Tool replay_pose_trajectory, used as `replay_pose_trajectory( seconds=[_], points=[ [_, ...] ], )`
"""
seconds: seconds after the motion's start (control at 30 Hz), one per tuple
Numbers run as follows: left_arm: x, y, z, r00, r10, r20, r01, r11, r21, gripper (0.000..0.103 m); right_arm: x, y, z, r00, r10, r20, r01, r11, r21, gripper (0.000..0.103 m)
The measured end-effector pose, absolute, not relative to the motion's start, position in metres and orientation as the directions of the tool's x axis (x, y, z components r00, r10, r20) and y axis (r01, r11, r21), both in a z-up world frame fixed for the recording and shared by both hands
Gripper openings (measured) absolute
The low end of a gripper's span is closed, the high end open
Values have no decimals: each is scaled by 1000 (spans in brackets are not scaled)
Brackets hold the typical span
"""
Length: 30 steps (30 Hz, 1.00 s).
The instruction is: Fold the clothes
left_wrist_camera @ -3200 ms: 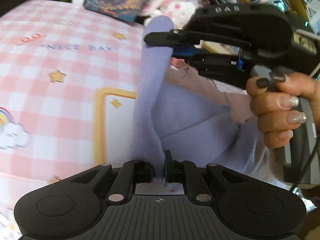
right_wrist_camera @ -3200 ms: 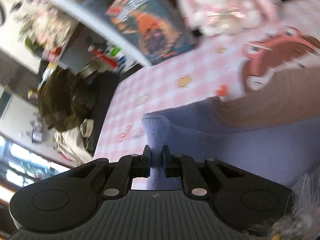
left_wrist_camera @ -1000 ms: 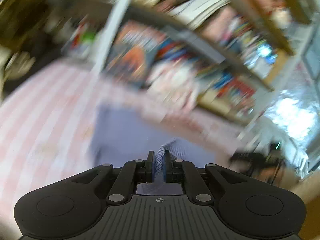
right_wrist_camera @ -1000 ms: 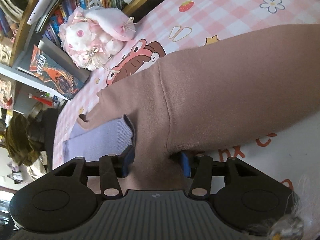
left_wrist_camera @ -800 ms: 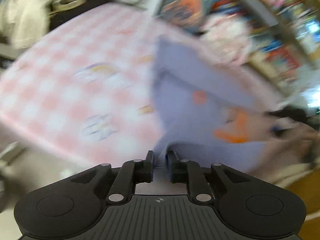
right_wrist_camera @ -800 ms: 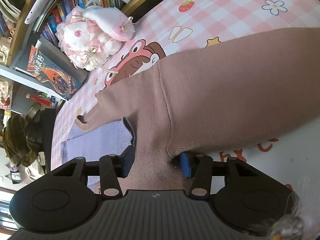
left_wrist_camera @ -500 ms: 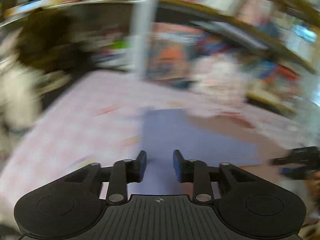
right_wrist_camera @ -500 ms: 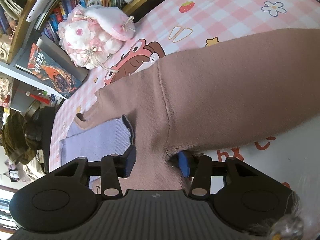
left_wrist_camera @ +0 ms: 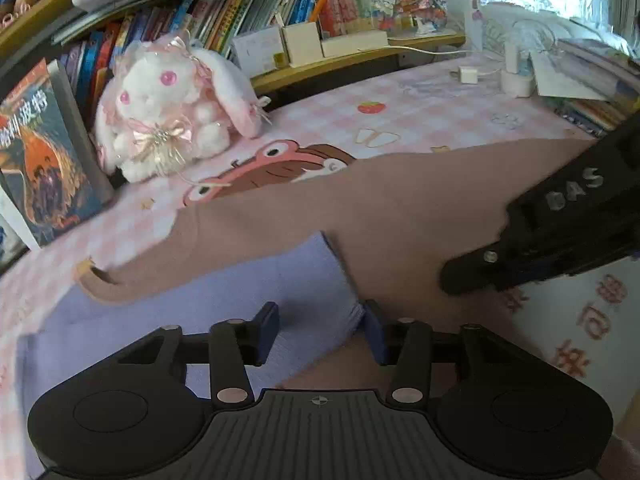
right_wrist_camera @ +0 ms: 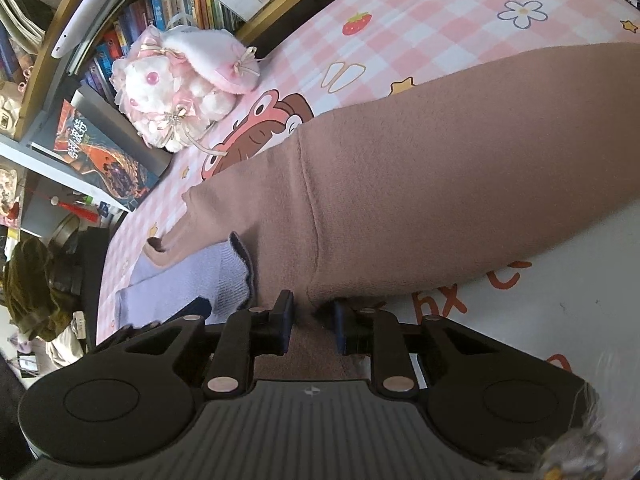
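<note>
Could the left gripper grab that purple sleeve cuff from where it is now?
Probably yes. The left gripper has its jaws open on either side of the purple cuff, which lies exposed on the brown garment; nothing covers it.

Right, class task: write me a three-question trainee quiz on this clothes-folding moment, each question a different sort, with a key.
1. True or false: the left tool is shut on the lilac cuff.
2. Which garment lies on top: (a) the brown sweater, (b) the lilac one?
3. Fill in: the plush rabbit sits in front of the ____.

Key: 1 false, it is open; 2 a; 3 books.
</note>
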<state>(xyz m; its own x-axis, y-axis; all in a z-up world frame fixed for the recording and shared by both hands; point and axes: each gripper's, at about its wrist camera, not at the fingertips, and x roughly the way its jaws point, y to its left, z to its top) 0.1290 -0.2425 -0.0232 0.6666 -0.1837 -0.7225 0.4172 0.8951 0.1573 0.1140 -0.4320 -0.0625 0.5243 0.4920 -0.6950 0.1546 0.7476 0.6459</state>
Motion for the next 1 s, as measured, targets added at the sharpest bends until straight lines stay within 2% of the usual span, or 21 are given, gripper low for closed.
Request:
replay_pose_trajectory(
  seconds=[0.03,0.13,0.23,0.3,0.4,0.53,0.6,0.73,0.83,0.93,1.0],
  points=[
    [131,-241,-21,669,-195,-717,419,896,148,5,114,-432,-63,525,494,-693,153,746,648,19],
    [137,-220,-5,704,-216,-676,371,924,92,5,115,-433,-63,524,494,-693,148,749,646,19],
    [134,-134,39,801,-133,-583,151,988,-18,5,116,-434,-63,527,489,-695,142,755,640,18],
    [122,-59,66,845,25,-534,-48,998,-29,5,116,-435,-63,528,488,-695,140,757,638,18],
    [90,52,85,802,298,-518,-358,934,-17,5,116,-434,-62,527,485,-698,130,765,631,17],
    [48,154,86,659,529,-535,-601,798,48,5,116,-431,-61,526,479,-702,120,776,619,17],
    [38,181,80,614,574,-542,-639,765,85,5,117,-430,-61,529,473,-705,118,782,612,16],
    [36,211,64,588,589,-554,-655,749,101,5,118,-423,-58,535,439,-722,116,808,577,16],
    [42,221,52,609,556,-565,-633,771,76,5,116,-417,-56,550,405,-730,123,826,550,16],
    [46,226,37,585,514,-627,-608,790,80,14,111,-411,-55,569,370,-735,136,838,528,15],
    [46,222,27,479,563,-674,-633,753,179,27,109,-407,-54,574,349,-741,146,847,512,16]
  ],
)
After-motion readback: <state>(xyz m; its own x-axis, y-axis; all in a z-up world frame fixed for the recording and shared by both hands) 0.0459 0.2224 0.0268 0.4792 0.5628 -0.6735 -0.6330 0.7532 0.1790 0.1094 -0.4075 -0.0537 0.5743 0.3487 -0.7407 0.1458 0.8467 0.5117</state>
